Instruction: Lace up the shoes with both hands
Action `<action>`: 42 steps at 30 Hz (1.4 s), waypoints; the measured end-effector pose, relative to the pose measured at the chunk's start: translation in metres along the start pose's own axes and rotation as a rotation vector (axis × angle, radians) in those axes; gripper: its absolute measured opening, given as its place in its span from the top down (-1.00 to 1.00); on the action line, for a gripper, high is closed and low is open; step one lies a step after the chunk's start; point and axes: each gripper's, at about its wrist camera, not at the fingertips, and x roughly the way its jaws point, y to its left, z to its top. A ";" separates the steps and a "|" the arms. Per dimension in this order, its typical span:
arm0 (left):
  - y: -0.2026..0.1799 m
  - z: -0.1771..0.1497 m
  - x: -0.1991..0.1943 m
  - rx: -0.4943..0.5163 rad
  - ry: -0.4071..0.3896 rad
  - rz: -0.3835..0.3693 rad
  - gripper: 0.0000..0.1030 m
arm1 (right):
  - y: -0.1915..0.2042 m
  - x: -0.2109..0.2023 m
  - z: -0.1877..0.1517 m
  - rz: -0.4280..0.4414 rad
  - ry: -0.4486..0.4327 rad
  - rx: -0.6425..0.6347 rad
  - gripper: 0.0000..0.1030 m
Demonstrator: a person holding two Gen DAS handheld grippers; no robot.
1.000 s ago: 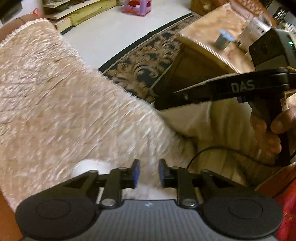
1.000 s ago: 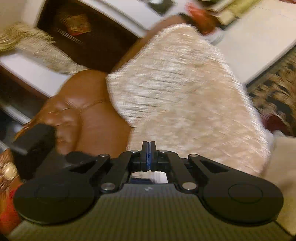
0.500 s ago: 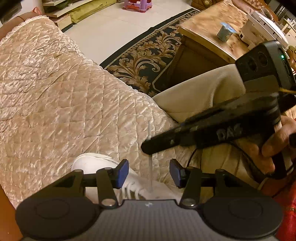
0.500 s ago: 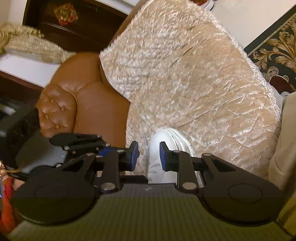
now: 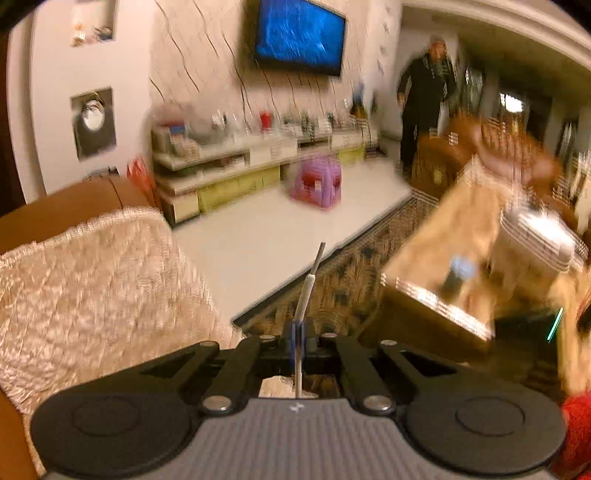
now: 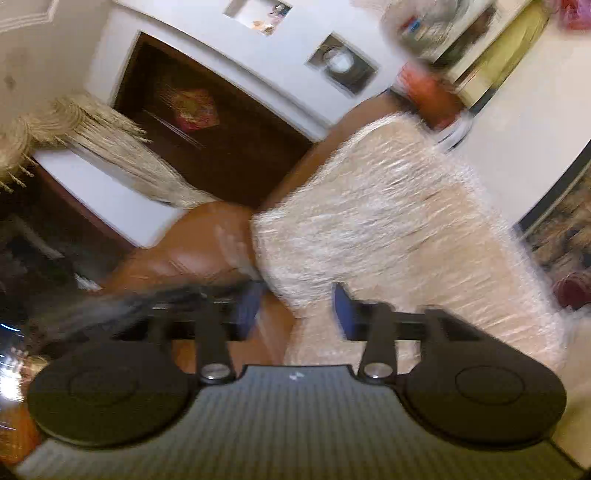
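Quilted cover (image 5: pixel 96 291): cream, shiny, spread over a brown leather sofa (image 6: pixel 192 258); fills the lower left of the left wrist view and the centre right of the right wrist view. Both views blurred.

Floor (image 5: pixel 266 240): pale, bare, running from the sofa to the far wall.

Patterned rug (image 5: pixel 343 280): dark with gold scrollwork, bordering the pale floor, beside the low bench.

Low bench (image 5: pixel 443 251): glossy tan top, right of the rug; carries a small blurred container (image 5: pixel 456 275) and a white ribbed item (image 5: pixel 539 236); details not readable.

Wall screen (image 5: pixel 299 35): lit blue, mounted above a long low shelf unit (image 5: pixel 258 162) crowded with bottles and jars.

Person (image 5: pixel 424 96): dark clothing, standing in the far doorway.

Stool (image 5: pixel 317 181): pink-purple plastic, on the floor before the shelf unit.

Right gripper (image 6: pixel 295 310): jaws apart and opening, blue pads clear of each other, nothing between them; cover and sofa lie beyond.

Left gripper (image 5: pixel 298 338): closed, blue pads pinched on the shoelace.

Shoelace (image 5: pixel 306 291): white, thin, passing through the left gripper pads; the free end rises up and slightly right past the fingertips, ending in a dark tip (image 5: pixel 320 251); a short length hangs below the pads. The shoe itself is not in either view.
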 end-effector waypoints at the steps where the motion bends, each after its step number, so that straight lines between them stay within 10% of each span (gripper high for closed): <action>1: 0.001 0.006 -0.004 -0.014 -0.023 -0.004 0.96 | -0.003 0.008 -0.007 0.005 0.083 -0.028 -0.09; 4: -0.005 0.010 -0.007 -0.025 -0.041 -0.015 0.96 | -0.002 0.044 -0.050 0.043 0.352 -0.062 -0.09; 7: -0.012 0.010 -0.017 -0.047 -0.068 -0.032 0.96 | 0.005 0.068 -0.081 0.055 0.422 -0.072 -0.02; 8: -0.013 0.011 -0.024 -0.051 -0.081 -0.030 0.96 | 0.004 0.075 -0.086 0.048 0.436 -0.061 0.23; 9: -0.014 0.012 -0.030 -0.056 -0.095 -0.027 0.96 | -0.001 0.078 -0.086 0.044 0.440 -0.032 0.89; 11: -0.011 0.015 -0.047 -0.067 -0.140 -0.013 0.97 | -0.012 0.076 -0.080 0.046 0.429 0.027 0.91; 17: -0.008 0.028 -0.093 -0.116 -0.291 0.014 0.97 | -0.027 0.000 0.007 0.089 0.002 0.210 0.91; 23: -0.015 0.033 -0.127 -0.157 -0.403 -0.041 0.97 | 0.020 -0.079 0.074 0.096 -0.312 0.008 0.92; 30: -0.006 0.016 -0.130 -0.211 -0.386 -0.019 0.97 | 0.024 -0.048 0.062 -0.098 -0.144 -0.066 0.80; 32: 0.001 0.004 -0.126 -0.248 -0.369 -0.012 0.97 | 0.018 -0.032 0.055 -0.185 -0.037 -0.080 0.28; 35: 0.017 -0.018 -0.113 -0.320 -0.330 0.004 0.97 | 0.014 -0.008 0.044 -0.275 0.097 -0.113 0.17; 42: 0.058 -0.077 -0.075 -0.547 -0.220 0.010 0.97 | 0.066 0.002 0.012 -0.165 0.151 -0.478 0.17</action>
